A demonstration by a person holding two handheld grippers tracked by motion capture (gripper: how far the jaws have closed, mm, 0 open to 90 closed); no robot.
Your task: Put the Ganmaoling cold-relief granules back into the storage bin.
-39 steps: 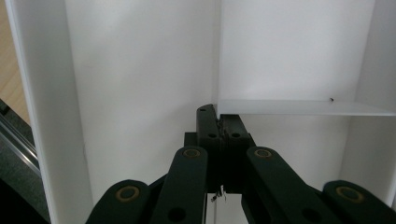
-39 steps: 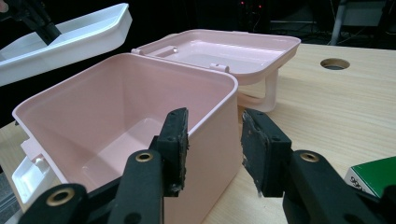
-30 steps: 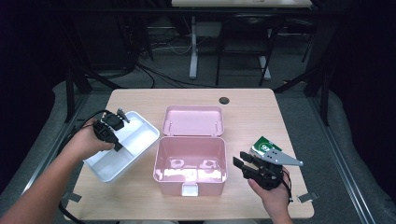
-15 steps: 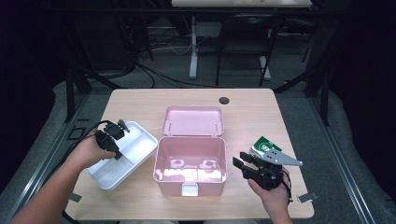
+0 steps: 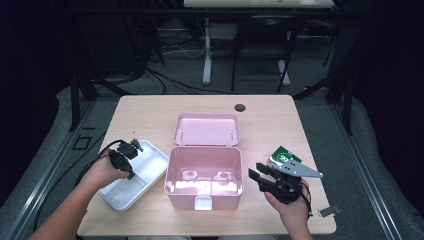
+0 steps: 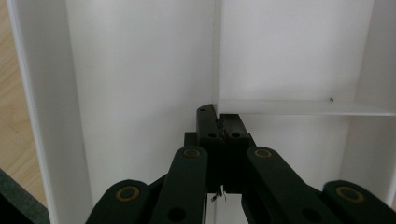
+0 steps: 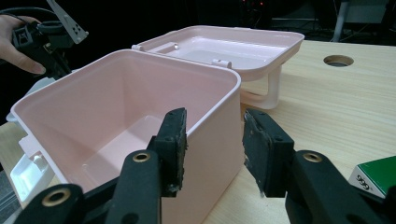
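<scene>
The right gripper [image 5: 261, 177] sits at the near right of the table [image 5: 150, 112], held level in the person's hand and aimed at the pink box [image 5: 204, 172]. Its jaws stand partly spread with nothing pinched: in the right gripper view [image 7: 212, 140] the box's near right corner and wall lie in the gap, but the pads do not press on it. Just behind this gripper lies a green pack [image 5: 281, 156] flat on the table; its corner also shows at the lower right of the right gripper view [image 7: 379, 176].

At the near left, the left gripper [image 5: 127, 165] reaches down into the white tray [image 5: 125, 197], which lies just beside the box's left wall, tilted askew to it. In the left gripper view the jaws [image 6: 219, 128] are pressed together on the thin upright divider [image 6: 216, 56] of the tray [image 6: 28, 93], right where a cross divider [image 6: 299, 107] meets it.

The box stands open in the middle of the table, nothing inside. Its lid [image 5: 206, 129] is folded back flat behind it, inner side up. Farther back, near the far edge, is a round hole [image 5: 240, 107] in the tabletop.
</scene>
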